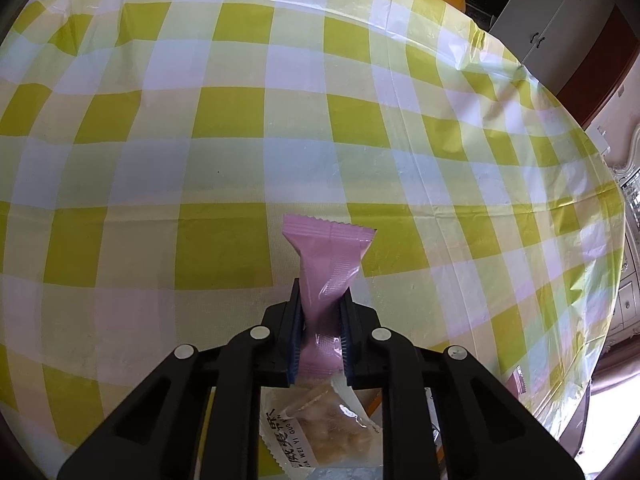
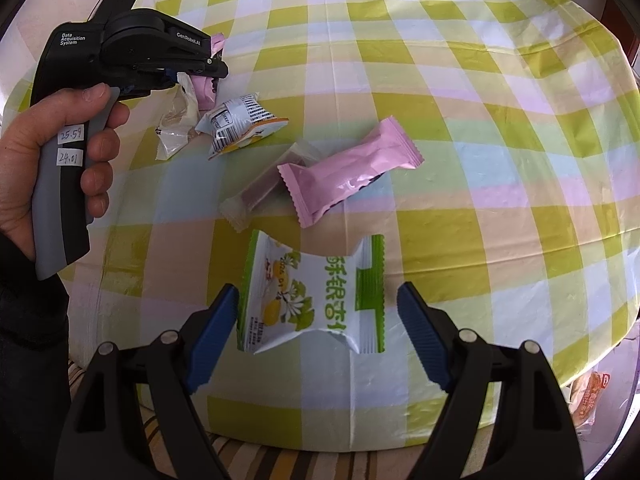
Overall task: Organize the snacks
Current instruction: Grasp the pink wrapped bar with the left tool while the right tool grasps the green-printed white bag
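Left tongs (image 1: 320, 332): raised over the surface (image 1: 200, 140), clamped on a pink packet (image 1: 326, 264).
Right tongs (image 2: 316, 336): spread wide, straddling a green-white packet (image 2: 316, 300) near the surface's edge.

orange snack packet (image 2: 588, 398) cut off (right edge).

Wrappers (image 2: 348, 172) crowd the near tablecloth (image 2: 500, 128) (far side open).

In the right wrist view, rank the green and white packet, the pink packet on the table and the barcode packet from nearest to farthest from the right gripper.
1. Green and white packet, between the open right gripper fingers.
2. Pink packet, beyond it, centre.
3. Barcode packet, farthest, up left near the left gripper.
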Motion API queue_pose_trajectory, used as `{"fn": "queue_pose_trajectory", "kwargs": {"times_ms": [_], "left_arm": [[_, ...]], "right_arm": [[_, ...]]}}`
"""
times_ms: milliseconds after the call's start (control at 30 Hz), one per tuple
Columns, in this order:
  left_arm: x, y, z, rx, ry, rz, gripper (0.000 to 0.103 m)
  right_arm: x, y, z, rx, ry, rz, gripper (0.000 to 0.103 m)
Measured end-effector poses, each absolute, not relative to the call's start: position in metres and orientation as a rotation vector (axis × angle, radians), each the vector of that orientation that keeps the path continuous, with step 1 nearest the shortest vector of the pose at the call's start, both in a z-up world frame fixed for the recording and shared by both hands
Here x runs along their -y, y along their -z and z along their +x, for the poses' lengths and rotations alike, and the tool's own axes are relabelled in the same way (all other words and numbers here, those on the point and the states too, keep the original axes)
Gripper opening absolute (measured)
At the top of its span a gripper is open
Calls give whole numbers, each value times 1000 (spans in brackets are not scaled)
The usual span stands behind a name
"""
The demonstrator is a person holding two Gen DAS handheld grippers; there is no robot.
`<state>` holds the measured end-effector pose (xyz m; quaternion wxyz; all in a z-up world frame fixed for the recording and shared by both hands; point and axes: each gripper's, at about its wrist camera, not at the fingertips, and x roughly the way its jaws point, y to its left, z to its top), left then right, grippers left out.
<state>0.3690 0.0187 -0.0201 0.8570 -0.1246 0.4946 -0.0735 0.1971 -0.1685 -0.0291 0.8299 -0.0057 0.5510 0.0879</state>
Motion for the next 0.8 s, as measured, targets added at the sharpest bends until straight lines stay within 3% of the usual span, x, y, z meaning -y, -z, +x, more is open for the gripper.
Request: {"fn": "queue_pose_trajectory", "kwargs": {"times_ms": [33, 67, 233, 467, 800], "left_arm": [[-20, 18, 368, -1030, 159, -275, 16], [-21, 17, 367, -1020, 158, -278, 16], [-25, 5, 362, -967, 147, -297, 16], [-38, -14, 349, -905, 121, -326, 16], [-43, -42, 326, -829, 103, -327, 15]], "right_arm": [[169, 30, 197, -1169, -187, -10, 78], [168, 30, 197, -1168, -189, -8, 68], [169, 30, 197, -1164, -189, -7, 66], [171, 25, 193, -1134, -189, -2, 54], [177, 15, 189, -1098, -195, 1, 52]]}}
